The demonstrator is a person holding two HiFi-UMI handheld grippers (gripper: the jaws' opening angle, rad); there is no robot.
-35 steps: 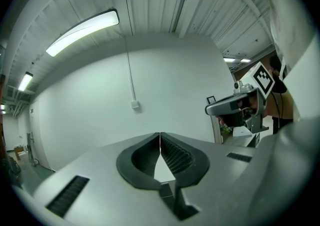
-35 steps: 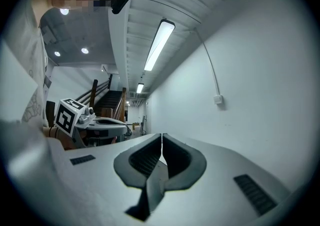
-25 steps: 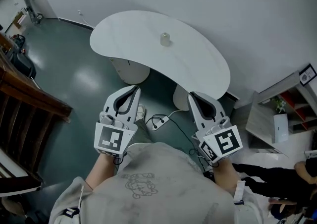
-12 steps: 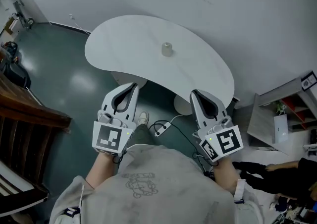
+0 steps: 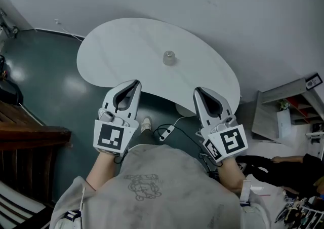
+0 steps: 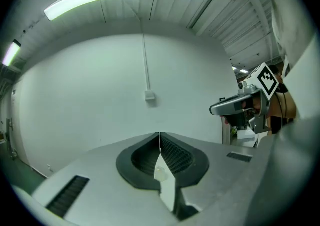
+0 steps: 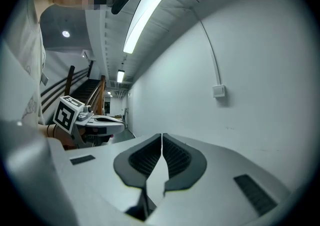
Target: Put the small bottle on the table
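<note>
The small pale bottle (image 5: 169,58) stands upright near the middle of the white kidney-shaped table (image 5: 116,50). My left gripper (image 5: 135,82) is shut and holds nothing; its tip is over the table's near edge, short of the bottle and to its left. My right gripper (image 5: 197,90) is also shut and holds nothing, at the near edge to the bottle's right. In the left gripper view the jaws (image 6: 160,135) meet, and the right gripper (image 6: 235,107) shows beside them. In the right gripper view the jaws (image 7: 162,136) meet against the white wall.
A power strip with cables (image 5: 167,131) lies on the dark floor under the table, by its white pedestal (image 5: 185,109). A wooden stair rail (image 5: 30,137) stands at the left. At the right are a shelf unit (image 5: 298,106) and another person (image 5: 283,164).
Both grippers have moved forward together to the table's near edge, still shut. The table and bottle now lie closer in the head view; the bottle has not moved on the table.
</note>
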